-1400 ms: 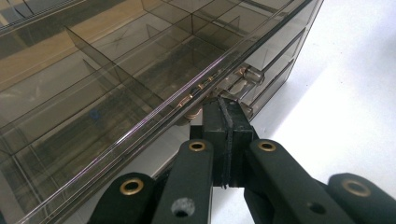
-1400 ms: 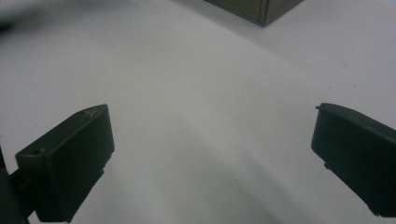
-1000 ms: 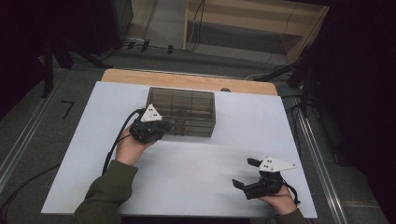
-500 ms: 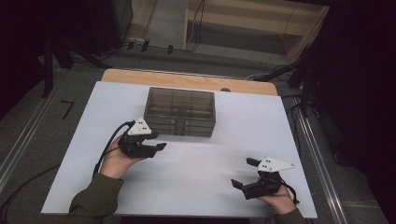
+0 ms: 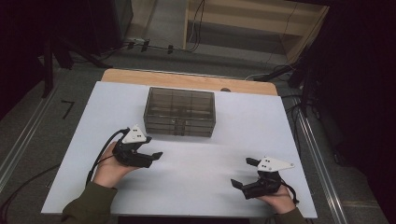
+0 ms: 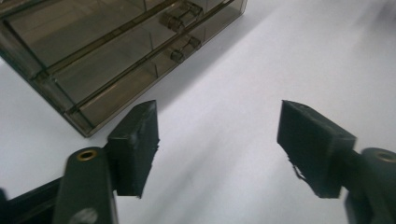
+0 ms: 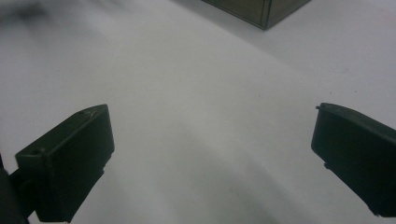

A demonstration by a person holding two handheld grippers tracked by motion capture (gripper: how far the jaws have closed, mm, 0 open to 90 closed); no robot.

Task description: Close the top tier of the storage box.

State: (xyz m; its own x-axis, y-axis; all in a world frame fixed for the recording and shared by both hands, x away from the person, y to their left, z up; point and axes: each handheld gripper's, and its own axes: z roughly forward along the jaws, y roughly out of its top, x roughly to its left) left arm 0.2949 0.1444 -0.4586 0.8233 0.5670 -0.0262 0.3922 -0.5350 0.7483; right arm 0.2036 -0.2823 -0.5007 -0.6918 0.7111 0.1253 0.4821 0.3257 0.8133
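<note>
A smoky clear plastic organiser box (image 5: 180,112) with several inner compartments and small front latches stands shut on the white tabletop (image 5: 196,154), toward the back middle. My left gripper (image 5: 152,148) hovers just in front of the box's left front corner, apart from it. Its jaws have just been opening and stand open with nothing between them. The left gripper view has the box (image 6: 107,56) at upper left, beyond the left gripper (image 6: 217,140). My right gripper (image 5: 243,172) rests open near the front right edge, empty (image 7: 212,158), with a corner of the box (image 7: 261,11) far ahead.
A bare wooden strip (image 5: 187,80) of the table runs behind the white surface. Beyond the table are floor cables (image 5: 149,45) and a wooden shelf unit (image 5: 252,23). A metal rail (image 5: 322,163) runs along the right side.
The left gripper has drawn back from the box's left front corner toward the person, and its jaws have opened. The right gripper has stayed put.
</note>
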